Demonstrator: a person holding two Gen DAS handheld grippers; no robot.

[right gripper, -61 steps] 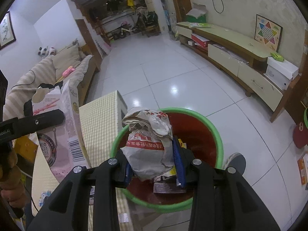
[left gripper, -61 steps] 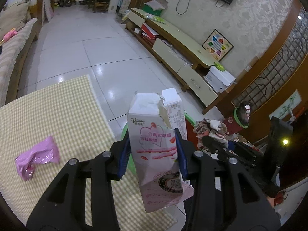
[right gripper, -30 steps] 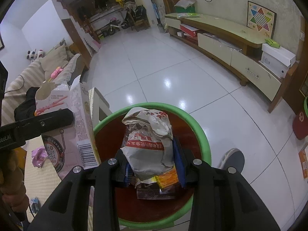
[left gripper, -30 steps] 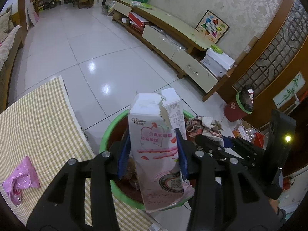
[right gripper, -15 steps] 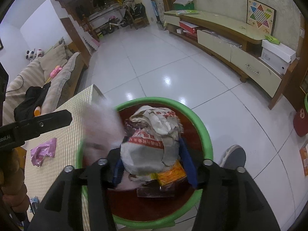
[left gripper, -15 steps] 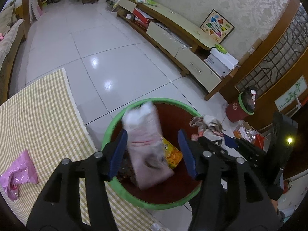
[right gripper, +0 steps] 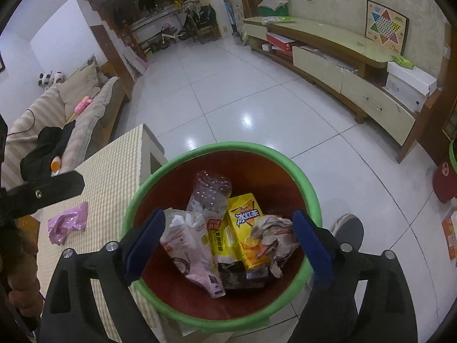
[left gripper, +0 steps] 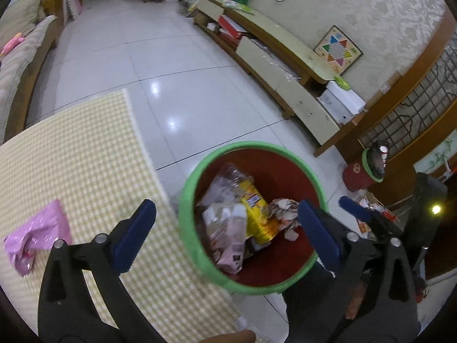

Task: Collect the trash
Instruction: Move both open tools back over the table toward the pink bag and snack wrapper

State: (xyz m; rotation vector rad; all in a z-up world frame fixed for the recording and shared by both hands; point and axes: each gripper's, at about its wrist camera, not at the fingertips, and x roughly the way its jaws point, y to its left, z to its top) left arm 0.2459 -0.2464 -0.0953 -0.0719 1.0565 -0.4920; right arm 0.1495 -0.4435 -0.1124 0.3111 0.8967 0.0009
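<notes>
Dropped since earlier: pink milk carton (right gripper: 191, 245) and crumpled paper wrapper (right gripper: 274, 237) now lie in green-rimmed red bin (right gripper: 222, 147) beside yellow tea carton (right gripper: 248, 234); left gripper (left gripper: 225, 228) and right gripper (right gripper: 228, 240) are spread apart, empty.

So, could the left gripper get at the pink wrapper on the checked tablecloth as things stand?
Probably yes. The left gripper is open and holds nothing, and the pink wrapper lies alone on the checked tablecloth just beside its left finger. Nothing is on top of it or between them; the bin sits off to the other side.
</notes>
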